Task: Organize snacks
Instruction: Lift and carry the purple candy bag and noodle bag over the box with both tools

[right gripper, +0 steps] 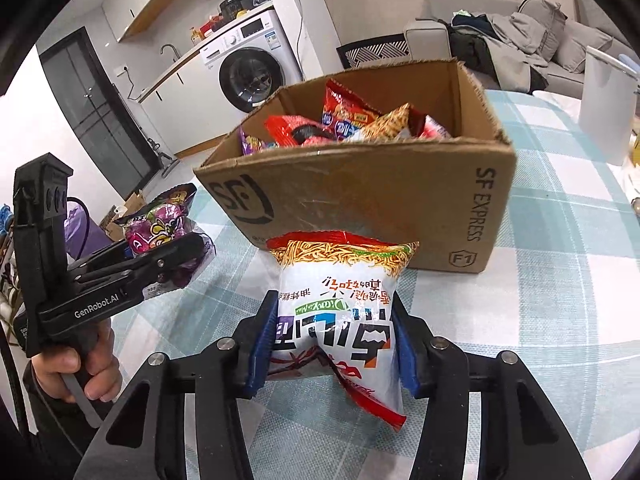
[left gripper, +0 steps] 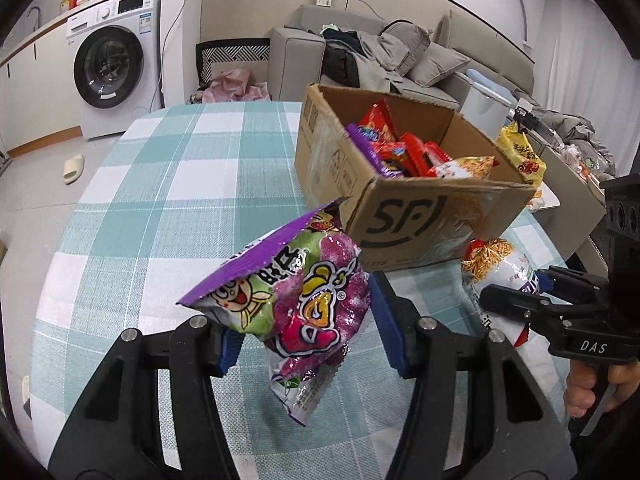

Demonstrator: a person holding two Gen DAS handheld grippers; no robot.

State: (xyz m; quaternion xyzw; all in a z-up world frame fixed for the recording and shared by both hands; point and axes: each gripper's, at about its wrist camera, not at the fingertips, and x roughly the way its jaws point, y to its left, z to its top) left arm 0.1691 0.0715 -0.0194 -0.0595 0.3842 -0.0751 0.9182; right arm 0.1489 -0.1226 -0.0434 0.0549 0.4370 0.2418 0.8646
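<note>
My left gripper (left gripper: 304,344) pinches purple packet (left gripper: 296,304) | right gripper (right gripper: 334,350) clamps noodle packet (right gripper: 340,312) | cardboard box (right gripper: 360,208) far, just ahead; right nearer

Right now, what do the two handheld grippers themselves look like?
Both are matte black with blue pads and silver pivot bolts. The left gripper reads "GenRobot.AI" in white; the right gripper reads "DAS". Each has a pistol handle held in a bare hand.

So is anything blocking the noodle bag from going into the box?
Nothing visible. The noodle bag sits in the right gripper just before the cardboard box, whose open top already holds snacks but leaves room.
</note>
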